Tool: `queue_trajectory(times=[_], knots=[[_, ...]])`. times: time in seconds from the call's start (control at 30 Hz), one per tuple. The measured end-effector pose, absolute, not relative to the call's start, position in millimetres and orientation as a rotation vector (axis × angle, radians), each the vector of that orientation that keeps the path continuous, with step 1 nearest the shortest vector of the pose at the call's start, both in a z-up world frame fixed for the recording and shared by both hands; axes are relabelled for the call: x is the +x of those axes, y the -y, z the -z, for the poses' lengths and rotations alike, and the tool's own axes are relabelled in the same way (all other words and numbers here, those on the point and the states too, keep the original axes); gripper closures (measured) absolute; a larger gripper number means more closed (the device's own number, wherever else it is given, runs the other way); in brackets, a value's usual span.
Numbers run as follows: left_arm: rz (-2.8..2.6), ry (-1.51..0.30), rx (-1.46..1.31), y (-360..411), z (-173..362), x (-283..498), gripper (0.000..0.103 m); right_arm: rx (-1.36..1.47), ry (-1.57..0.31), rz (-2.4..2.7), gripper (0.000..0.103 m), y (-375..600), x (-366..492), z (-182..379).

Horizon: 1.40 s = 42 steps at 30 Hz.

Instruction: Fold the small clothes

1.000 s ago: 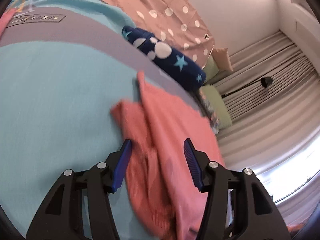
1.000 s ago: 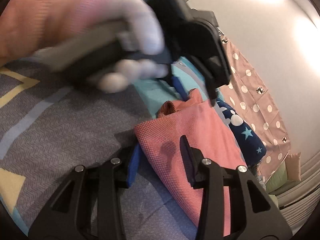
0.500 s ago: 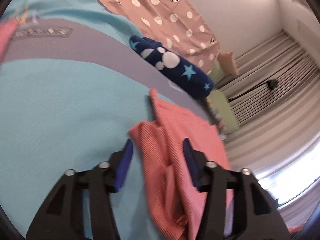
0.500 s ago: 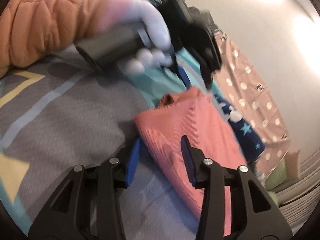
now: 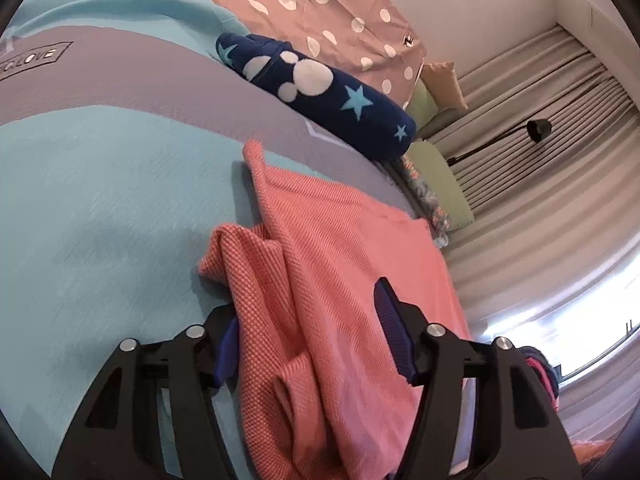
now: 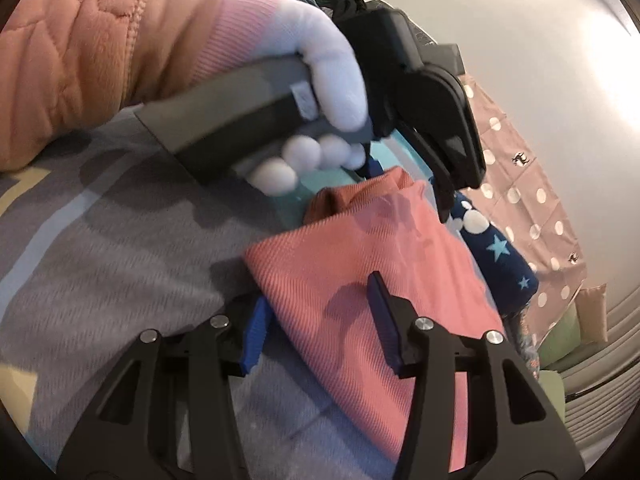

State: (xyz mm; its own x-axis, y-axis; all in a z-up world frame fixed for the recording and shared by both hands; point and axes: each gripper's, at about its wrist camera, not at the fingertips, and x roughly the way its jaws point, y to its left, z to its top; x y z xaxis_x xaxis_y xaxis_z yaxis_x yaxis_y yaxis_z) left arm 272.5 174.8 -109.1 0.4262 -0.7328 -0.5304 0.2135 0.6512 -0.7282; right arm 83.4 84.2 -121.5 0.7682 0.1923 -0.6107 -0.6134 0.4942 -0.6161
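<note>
While the coral garment (image 5: 340,264) lies partly folded on the teal and grey bedspread (image 5: 100,200), near the navy star-print item (image 5: 320,92), both jaws stand wide open: left gripper (image 5: 312,344) straddles its bunched edge, right gripper (image 6: 320,328) straddles its near corner, neither clamped.

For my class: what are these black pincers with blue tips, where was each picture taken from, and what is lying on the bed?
There is no robot. A person holds a two-finger gripper in each hand, and each gripper carries a wide-angle camera looking along its fingers. One picture looks out from the left gripper, the other from the right gripper, which also sees the gloved hand holding the left one. On the blanket lies a pink garment, with a rolled navy star-patterned cloth behind it. Both grippers are open, straddling the garment's edges; nothing is clamped yet.
</note>
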Motion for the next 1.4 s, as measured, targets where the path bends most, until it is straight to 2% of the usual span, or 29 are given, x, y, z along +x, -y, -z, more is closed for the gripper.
queue_trajectory(times=[0.03,0.07,0.1,0.13,0.17,0.43,0.87,1.1,1.4], knots=[[0.634,-0.956,-0.630,-175,111,274,0.059,-0.933,-0.502,-0.511,0.055,-85,84,122],[0.622,-0.961,-0.633,-176,114,275,0.079,-0.925,-0.502,-0.513,0.057,-85,85,122],[0.612,-0.970,-0.658,-180,120,277,0.087,-0.914,-0.512,-0.532,0.066,-85,85,121],[0.622,-0.966,-0.703,-184,124,277,0.089,-0.909,-0.521,-0.551,0.074,-84,86,121],[0.623,-0.961,-0.718,-185,123,276,0.090,-0.911,-0.520,-0.549,0.094,-83,87,121],[0.587,-0.923,-0.689,-179,94,265,0.091,-0.654,-0.522,-0.580,0.098,-49,85,68],[0.531,-0.894,-0.647,-138,22,262,0.091,-0.272,-0.536,-0.561,0.098,34,83,5],[0.516,-0.886,-0.523,-67,-14,266,0.091,-0.081,-0.536,-0.525,0.098,103,87,-9],[0.507,-0.954,-0.367,43,-21,280,0.091,0.130,-0.557,-0.451,0.098,192,89,1]])
